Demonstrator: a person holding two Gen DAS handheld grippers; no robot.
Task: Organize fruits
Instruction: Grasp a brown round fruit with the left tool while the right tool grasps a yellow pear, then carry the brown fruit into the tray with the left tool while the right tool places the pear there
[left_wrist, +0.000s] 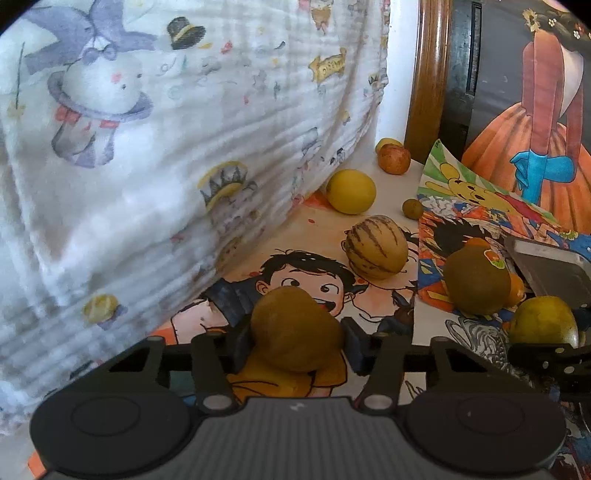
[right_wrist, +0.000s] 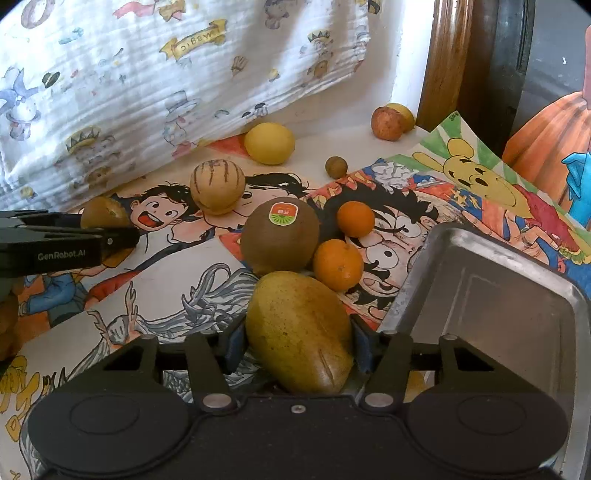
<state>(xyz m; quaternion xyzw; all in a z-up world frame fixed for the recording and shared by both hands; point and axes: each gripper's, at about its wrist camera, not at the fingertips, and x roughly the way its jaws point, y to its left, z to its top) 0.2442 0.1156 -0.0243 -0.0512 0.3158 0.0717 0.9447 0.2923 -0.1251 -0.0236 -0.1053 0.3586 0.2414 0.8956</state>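
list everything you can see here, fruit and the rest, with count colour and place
brown fruit: 1, golden brown, between the left gripper's fingers
mango: 1, yellow-green, between the right gripper's fingers
kiwi: 1, brown with a sticker, mid table
oranges: 2, orange, right of the kiwi
striped melon: 1, tan with dark stripes, behind the kiwi
lemon: 1, yellow, by the cloth
small round fruit: 1, brown, right of the lemon
apple: 1, red, far corner, a yellow fruit behind it
metal tray: 1, silver, right side
cartoon drawings: several, multicoloured, covering the table
printed cloth: 1, white, hanging at the back
left gripper: 1, black, closed on the brown fruit
right gripper: 1, black, closed on the mango
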